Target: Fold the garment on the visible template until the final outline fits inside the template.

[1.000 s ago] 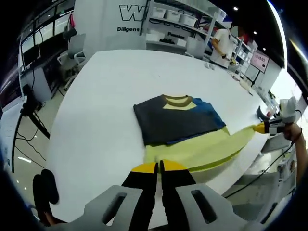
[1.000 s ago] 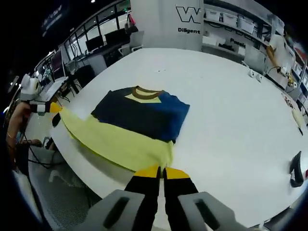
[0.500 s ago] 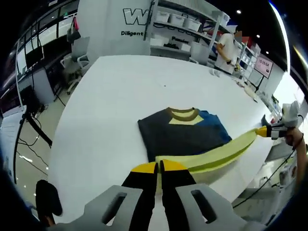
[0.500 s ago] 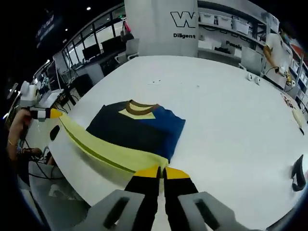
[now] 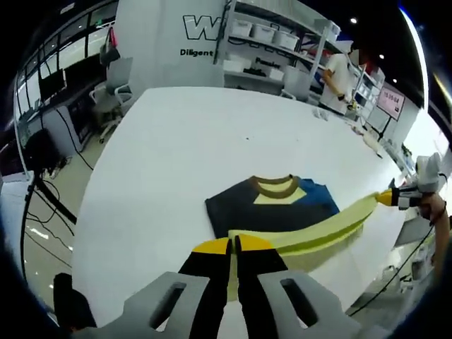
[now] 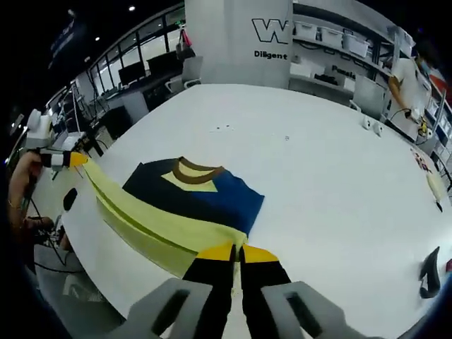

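Garment (image 5: 272,212) is lying on the white tabletop (image 5: 162,155), its yellow hem being stretched taut between left tongs (image 5: 233,245) and right tongs (image 6: 236,252), both clamping it.

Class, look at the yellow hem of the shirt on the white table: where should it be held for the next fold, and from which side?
Grip the yellow hem at its two end corners, one gripper coming from each end, as the left gripper and right gripper do now. The hem is a long band stretched taut between them, raised off the table over the folded shirt body.
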